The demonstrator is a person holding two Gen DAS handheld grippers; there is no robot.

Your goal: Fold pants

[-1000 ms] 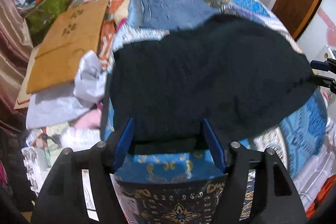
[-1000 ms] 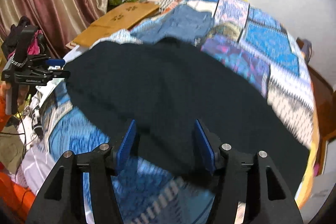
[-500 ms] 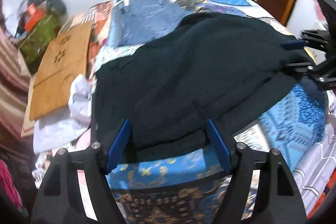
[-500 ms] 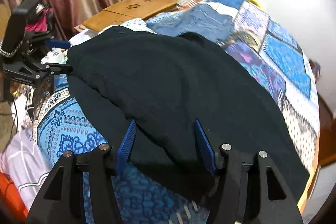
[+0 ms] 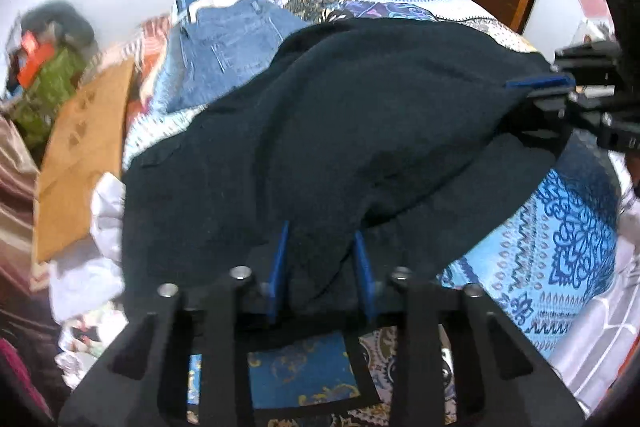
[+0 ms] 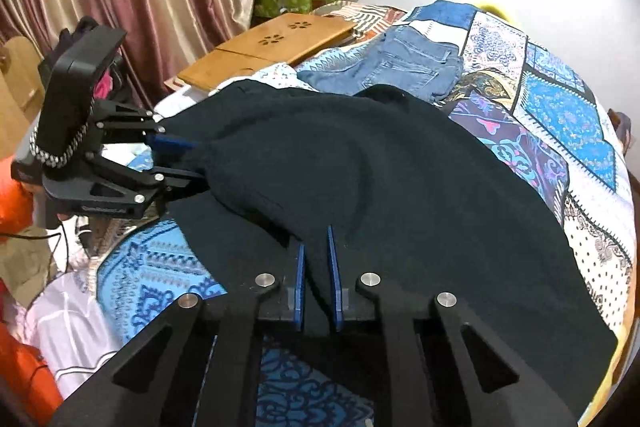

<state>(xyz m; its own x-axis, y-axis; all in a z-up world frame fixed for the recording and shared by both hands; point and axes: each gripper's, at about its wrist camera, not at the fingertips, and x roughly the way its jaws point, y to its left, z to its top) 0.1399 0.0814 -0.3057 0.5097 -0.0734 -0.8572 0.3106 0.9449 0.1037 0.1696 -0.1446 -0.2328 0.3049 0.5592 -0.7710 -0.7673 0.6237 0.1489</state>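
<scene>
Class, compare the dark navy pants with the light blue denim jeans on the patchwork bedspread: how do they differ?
The dark navy pants are spread wide at the near edge; the light blue denim jeans lie compact, farther back. Both grippers, left and right, pinch the pants; nothing touches the jeans. Both garments rest on the patchwork bedspread.

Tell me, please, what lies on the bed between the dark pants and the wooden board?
In the right wrist view, folded blue jeans and bare patterned quilt lie between the dark pants and the wooden board.
</scene>
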